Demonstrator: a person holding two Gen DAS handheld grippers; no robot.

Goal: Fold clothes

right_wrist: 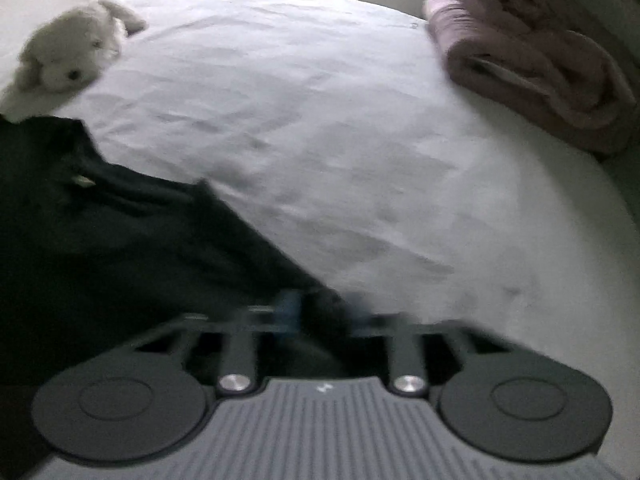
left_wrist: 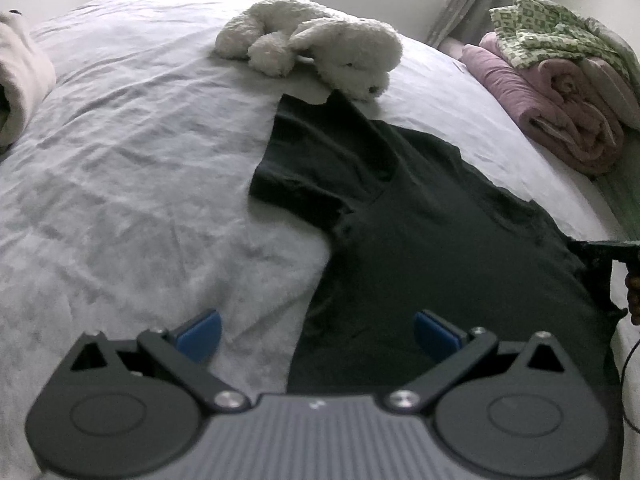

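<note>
Two tools working: my left tool (left_wrist: 316, 338) hangs with fingers spread apart over the black T-shirt (left_wrist: 420, 220) on the bed (left_wrist: 120, 140), my right tool (right_wrist: 320, 314) clamped on its edge.

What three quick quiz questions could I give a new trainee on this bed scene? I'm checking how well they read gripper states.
1. True or false: the left gripper is open above the dark T-shirt.
2. What lies at the shirt's far end? A) plush toy B) a shoe C) a book
3. What does the right gripper appear to pinch?

Key: 1 true; 2 A, the white plush toy; 3 the T-shirt's edge, though that view is blurred.
</note>
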